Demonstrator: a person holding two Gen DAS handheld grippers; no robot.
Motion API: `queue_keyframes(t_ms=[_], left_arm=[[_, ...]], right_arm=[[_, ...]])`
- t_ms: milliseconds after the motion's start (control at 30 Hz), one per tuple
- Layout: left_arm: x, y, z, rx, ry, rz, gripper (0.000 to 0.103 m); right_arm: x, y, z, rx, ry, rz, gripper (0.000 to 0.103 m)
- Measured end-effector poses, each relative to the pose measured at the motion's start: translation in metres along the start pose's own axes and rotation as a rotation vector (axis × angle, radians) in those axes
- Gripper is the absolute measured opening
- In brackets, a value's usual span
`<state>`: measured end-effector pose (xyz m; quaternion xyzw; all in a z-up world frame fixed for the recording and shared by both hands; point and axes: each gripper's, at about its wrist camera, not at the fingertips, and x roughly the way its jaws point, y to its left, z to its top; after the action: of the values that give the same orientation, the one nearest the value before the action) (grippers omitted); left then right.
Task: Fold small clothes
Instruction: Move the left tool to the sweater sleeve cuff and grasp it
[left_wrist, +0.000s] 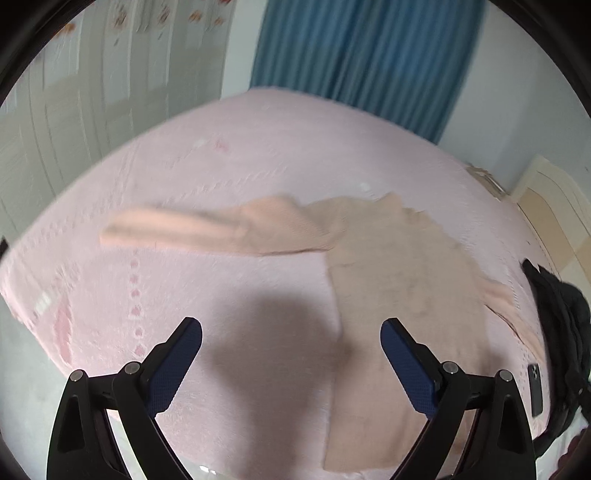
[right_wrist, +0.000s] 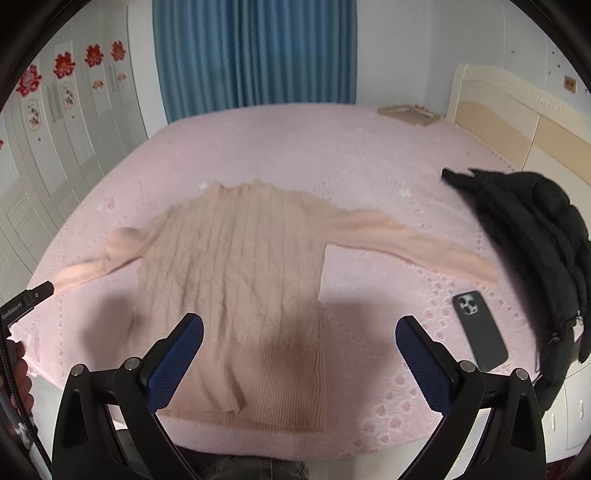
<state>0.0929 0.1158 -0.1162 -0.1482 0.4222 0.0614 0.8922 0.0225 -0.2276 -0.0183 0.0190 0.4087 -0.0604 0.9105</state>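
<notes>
A peach knitted sweater (right_wrist: 236, 266) lies flat on the pink bed, collar away from me, both sleeves spread out sideways. In the left wrist view the sweater (left_wrist: 399, 280) lies to the right, with its left sleeve (left_wrist: 192, 229) stretched across the middle. My left gripper (left_wrist: 291, 328) is open and empty above the bedspread, left of the sweater's body. My right gripper (right_wrist: 299, 325) is open and empty above the sweater's hem. The left gripper's tip (right_wrist: 37, 291) shows in the right wrist view by the left sleeve's cuff.
A pink bedspread (right_wrist: 332, 155) covers the bed. A dark phone (right_wrist: 480, 328) lies right of the sweater. A black padded jacket (right_wrist: 535, 229) lies at the right edge. A cream headboard (right_wrist: 517, 118) stands right, a blue curtain (right_wrist: 255, 51) behind, white wardrobe doors (right_wrist: 55, 147) left.
</notes>
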Motion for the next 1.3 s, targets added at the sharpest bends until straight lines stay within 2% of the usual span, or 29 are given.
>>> queue_keyframes(t_ms=[167, 267, 333, 600, 733, 800, 933, 967, 1033, 1067, 1100, 1233, 1300], left_arm=[[0.043, 0.054, 0.009, -0.163, 0.041, 0.019, 0.096], [0.065, 0.090, 0.015, -0.252, 0.048, 0.049, 0.087], [0.078, 0.113, 0.020, -0.293, 0.043, 0.095, 0.083], [0.124, 0.181, 0.046, -0.343, 0.034, 0.234, 0.076], [0.144, 0.206, 0.061, -0.375, 0.021, 0.246, 0.072], [0.152, 0.213, 0.065, -0.377, 0.019, 0.278, 0.064], [0.162, 0.222, 0.074, -0.375, -0.008, 0.335, 0.056], [0.163, 0.222, 0.076, -0.375, -0.012, 0.346, 0.051], [0.166, 0.221, 0.080, -0.373, -0.015, 0.361, 0.036], [0.167, 0.220, 0.084, -0.367, -0.015, 0.356, 0.019], [0.168, 0.217, 0.088, -0.352, -0.013, 0.351, 0.009], [0.158, 0.193, 0.107, -0.251, -0.044, 0.411, 0.006], [0.145, 0.177, 0.117, -0.207, -0.079, 0.409, 0.006]], right_arm=[[0.042, 0.007, 0.001, 0.007, 0.038, 0.002, 0.098], [0.061, 0.010, 0.002, 0.032, 0.054, 0.028, 0.097], [0.074, 0.013, 0.003, 0.051, 0.064, 0.041, 0.096], [0.112, 0.026, 0.010, 0.050, 0.064, 0.028, 0.096], [0.124, 0.027, 0.013, 0.056, 0.069, 0.023, 0.096], [0.128, 0.027, 0.013, 0.060, 0.070, 0.030, 0.096], [0.135, 0.029, 0.012, 0.045, 0.080, 0.019, 0.096], [0.136, 0.028, 0.011, 0.038, 0.081, 0.012, 0.096], [0.138, 0.026, 0.010, 0.033, 0.081, 0.003, 0.096], [0.138, 0.024, 0.009, 0.035, 0.081, -0.001, 0.096], [0.139, 0.021, 0.009, 0.040, 0.082, -0.003, 0.096], [0.138, 0.008, 0.007, 0.072, 0.083, 0.002, 0.095], [0.134, 0.001, 0.007, 0.089, 0.075, 0.007, 0.095]])
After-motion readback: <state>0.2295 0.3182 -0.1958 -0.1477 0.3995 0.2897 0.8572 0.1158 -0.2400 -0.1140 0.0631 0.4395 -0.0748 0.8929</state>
